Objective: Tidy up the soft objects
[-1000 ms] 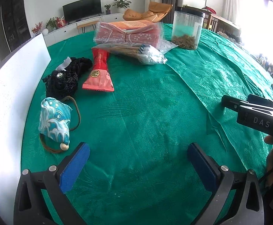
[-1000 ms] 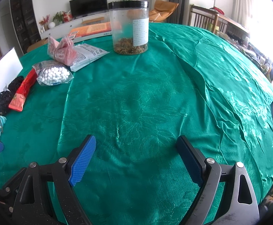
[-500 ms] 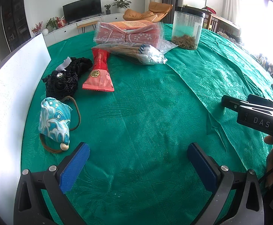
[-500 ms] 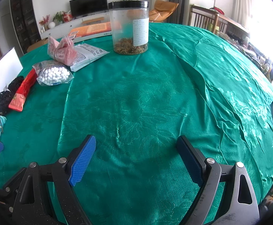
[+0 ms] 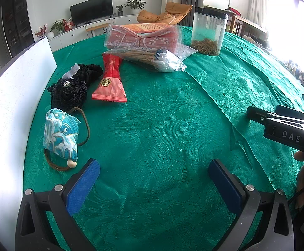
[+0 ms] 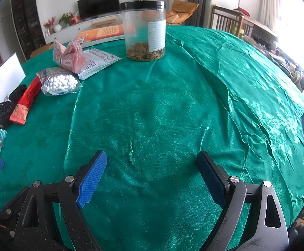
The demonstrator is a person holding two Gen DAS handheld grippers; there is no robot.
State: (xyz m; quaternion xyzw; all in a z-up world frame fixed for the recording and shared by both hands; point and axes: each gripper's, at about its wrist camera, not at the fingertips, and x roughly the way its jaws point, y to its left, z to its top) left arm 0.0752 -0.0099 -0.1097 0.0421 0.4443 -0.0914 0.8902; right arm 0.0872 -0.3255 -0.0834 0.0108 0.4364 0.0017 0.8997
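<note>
Both claws hang over the green-clothed tabletop (image 6: 152, 108) with jaws spread wide and nothing between the blue pads. The left claw (image 5: 154, 179) has the soft things ahead and to its left: a blue wave-patterned pouch (image 5: 61, 136) just beyond its left pad, lying on a brown cord loop; further ahead a black netted bundle (image 5: 69, 93) – touching a black scrunchie (image 5: 89, 70) – and a red snack packet (image 5: 111, 81) beside them. Well ahead lie a clear bag of white pellets (image 5: 166, 61) and a pink patterned bag (image 5: 143, 38). The right claw (image 6: 152, 177) sits over bare cloth; a black-lidded clear jar (image 6: 144, 31) stands upright far ahead of it, the bags off to its left.
</note>
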